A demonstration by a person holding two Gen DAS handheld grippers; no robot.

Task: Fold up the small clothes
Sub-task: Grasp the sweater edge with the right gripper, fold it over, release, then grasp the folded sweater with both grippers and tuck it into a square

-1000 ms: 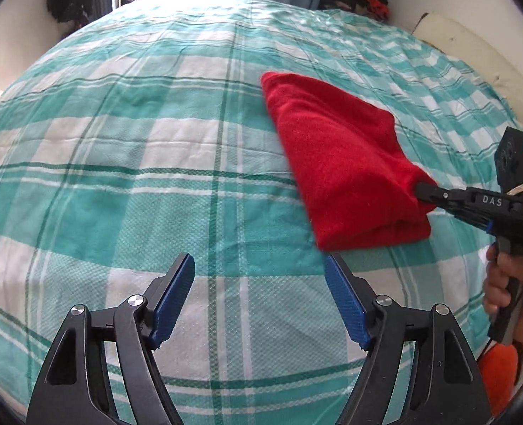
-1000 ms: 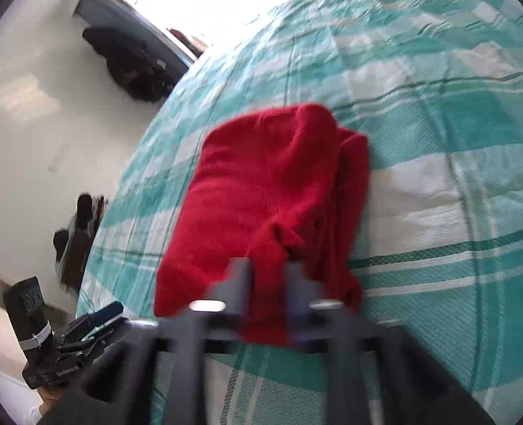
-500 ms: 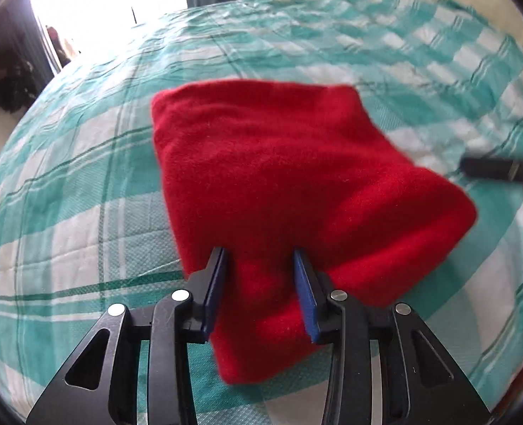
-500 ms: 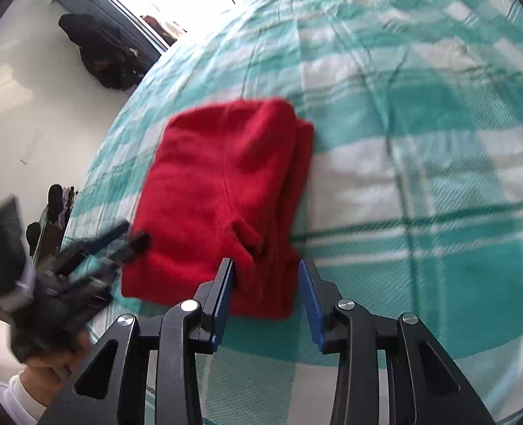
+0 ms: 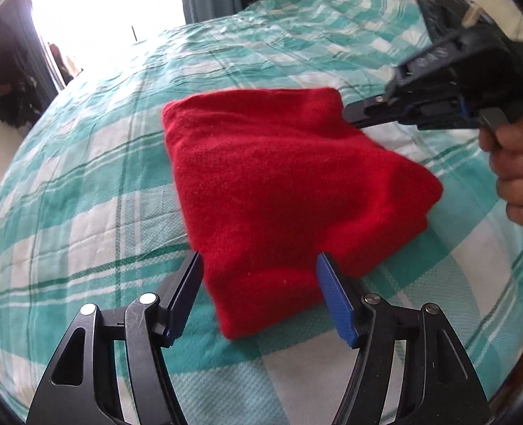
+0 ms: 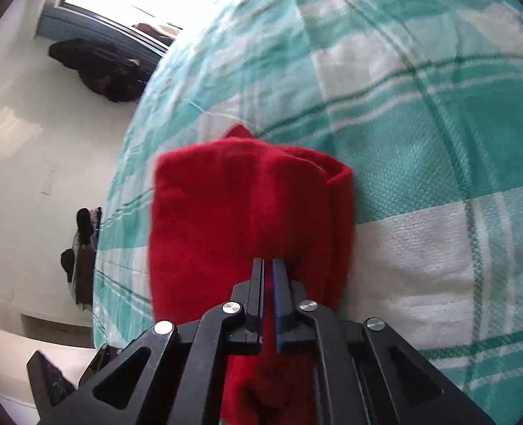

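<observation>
With the folded red garment (image 5: 289,184) lying on the checked bed (image 5: 84,184), the right tongs (image 6: 269,283) are closing onto its edge while the left tongs (image 5: 257,294) are opening astride the near corner, so the next fold probably calls for a second pinch.

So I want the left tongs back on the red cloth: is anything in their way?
Nothing visible. The left tongs are opening astride the near edge of the red cloth, pads off it. The right tongs pinch its far corner, clear of that path.
</observation>
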